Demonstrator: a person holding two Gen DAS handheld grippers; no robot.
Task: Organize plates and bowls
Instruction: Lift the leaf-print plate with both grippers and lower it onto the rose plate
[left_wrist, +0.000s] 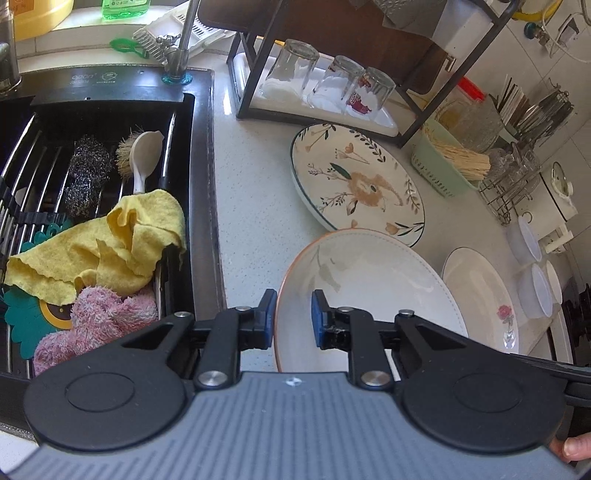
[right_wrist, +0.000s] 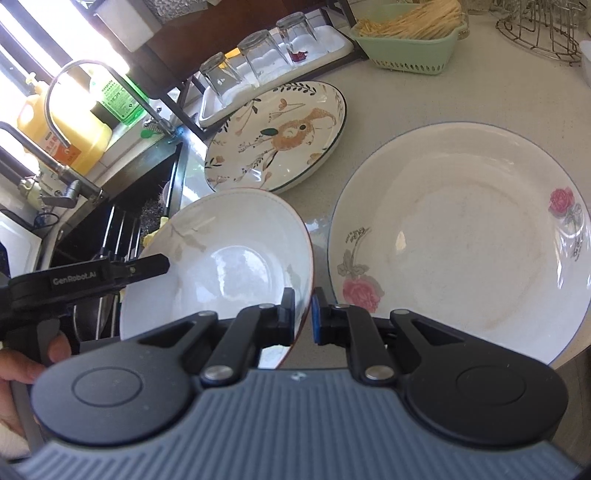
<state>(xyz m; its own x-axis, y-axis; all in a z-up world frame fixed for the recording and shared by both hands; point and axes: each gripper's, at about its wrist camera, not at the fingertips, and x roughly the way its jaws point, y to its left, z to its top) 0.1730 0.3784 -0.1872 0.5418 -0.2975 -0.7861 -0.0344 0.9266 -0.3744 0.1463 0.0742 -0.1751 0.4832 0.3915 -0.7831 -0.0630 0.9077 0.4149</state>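
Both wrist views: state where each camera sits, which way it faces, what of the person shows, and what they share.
Left wrist: on the left gripper, looking down past the sink over the counter; its fingers clamp the bowl rim; a fingertip shows lower right.
Right wrist: on the right gripper, facing the sink and faucet; clamps the bowl's other rim; a hand holds the left gripper.
Shared: bowl, floral plate, rose plate, glasses.

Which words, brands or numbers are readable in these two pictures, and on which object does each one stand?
"GenRobot.AI": on the side of the left gripper, seen from the right wrist.
Pale brand print on the black sink ledge: too faint to read with certainty.
Label of the green bottle: blurred, not readable.
Orange label on the yellow jug: blurred, not readable.
Small dark script on the rose plate: too small to read.
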